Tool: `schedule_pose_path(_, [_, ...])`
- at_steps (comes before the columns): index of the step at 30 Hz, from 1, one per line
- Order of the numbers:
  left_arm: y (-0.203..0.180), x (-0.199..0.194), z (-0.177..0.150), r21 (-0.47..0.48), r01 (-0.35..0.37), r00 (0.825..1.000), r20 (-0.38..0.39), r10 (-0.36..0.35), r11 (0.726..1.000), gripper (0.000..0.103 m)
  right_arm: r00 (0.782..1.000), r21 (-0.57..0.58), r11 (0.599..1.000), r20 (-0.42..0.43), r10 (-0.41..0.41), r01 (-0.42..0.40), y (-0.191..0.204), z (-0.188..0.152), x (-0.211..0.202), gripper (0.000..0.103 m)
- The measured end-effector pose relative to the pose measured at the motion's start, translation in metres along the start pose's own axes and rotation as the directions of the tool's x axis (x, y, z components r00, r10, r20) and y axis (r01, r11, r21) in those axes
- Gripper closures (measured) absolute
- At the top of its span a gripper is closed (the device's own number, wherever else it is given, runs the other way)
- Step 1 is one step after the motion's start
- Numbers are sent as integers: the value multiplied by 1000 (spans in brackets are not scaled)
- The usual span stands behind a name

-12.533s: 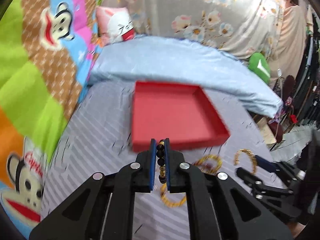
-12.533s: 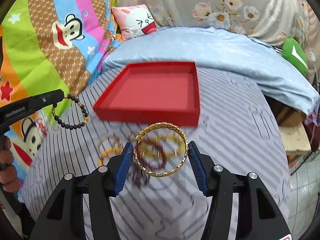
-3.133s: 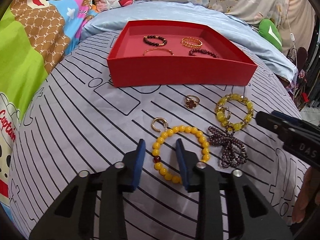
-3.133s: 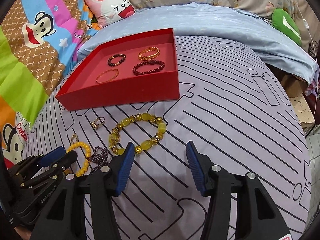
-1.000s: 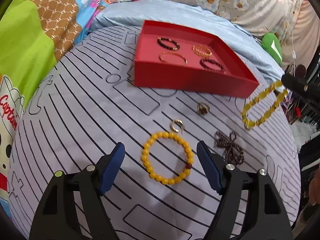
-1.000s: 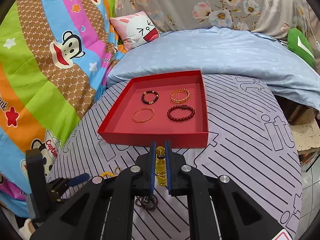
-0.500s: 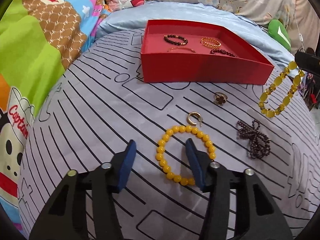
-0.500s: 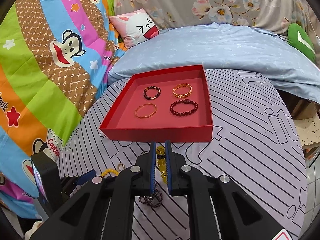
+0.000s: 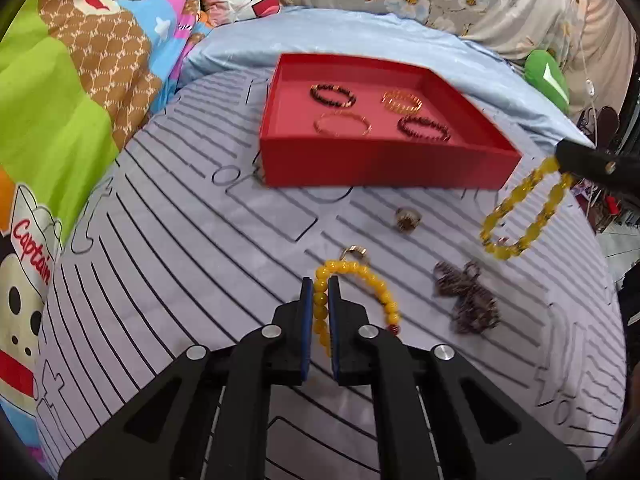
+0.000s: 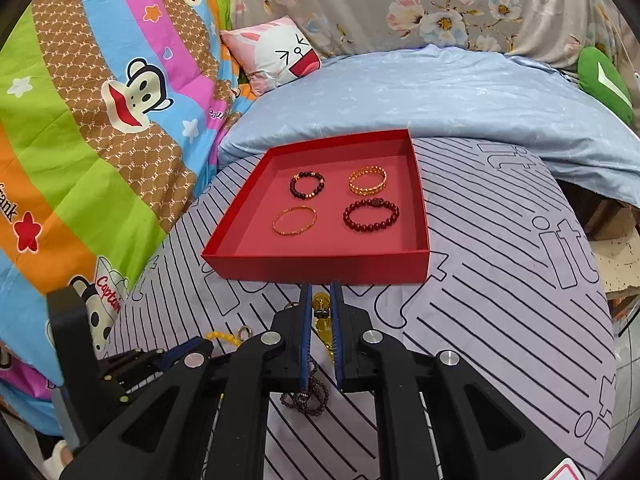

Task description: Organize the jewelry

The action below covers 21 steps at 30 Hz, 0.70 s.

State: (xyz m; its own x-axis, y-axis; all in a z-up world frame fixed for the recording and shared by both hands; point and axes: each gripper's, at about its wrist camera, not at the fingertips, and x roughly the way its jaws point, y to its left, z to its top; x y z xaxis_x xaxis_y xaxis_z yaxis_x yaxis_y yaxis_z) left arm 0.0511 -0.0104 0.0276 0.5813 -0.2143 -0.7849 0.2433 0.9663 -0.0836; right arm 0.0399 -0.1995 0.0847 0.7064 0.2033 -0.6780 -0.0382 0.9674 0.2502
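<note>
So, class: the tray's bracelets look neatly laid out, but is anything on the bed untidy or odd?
Yes. The dark purple bead strand lies bunched in a tangled heap on the striped sheet, unlike the four bracelets laid flat and apart in the red tray.

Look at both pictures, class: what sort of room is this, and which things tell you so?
Most likely a bedroom, with the work done on a bed: a striped bedsheet under the red tray, a blue duvet behind it, and a cartoon cushion against a floral cloth.
</note>
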Motion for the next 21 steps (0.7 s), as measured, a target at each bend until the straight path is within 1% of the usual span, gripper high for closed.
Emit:
schedule_pose_path(7, [-10, -34, 44, 12, 61, 995, 75, -62, 998, 96, 999, -21, 999, 26, 27, -26, 2, 23, -5, 94])
schedule_pose_path(9, [-13, -41, 62, 15, 84, 992, 94, -85, 996, 96, 999, -32, 999, 35, 32, -30, 2, 34, -5, 94])
schedule_pose_path(11, [-14, -44, 77, 17, 103, 988, 111, -104, 995, 96, 998, -36, 998, 41, 43, -41, 1, 45, -4, 94])
schedule_pose_path(13, [-16, -46, 99, 21, 124, 984, 129, -126, 992, 96, 997, -39, 998, 43, 58, -57, 1, 59, 1, 94])
schedule_pose_path(17, [-23, -46, 136, 36, 131, 975, 174, -136, 991, 96, 995, -38, 996, 49, 84, -83, 2, 86, 13, 94])
schedule_pose_path(21, [-26, -34, 160, 26, 160, 971, 178, -162, 987, 96, 992, -13, 992, 36, 124, -124, 0, 103, 31, 94])
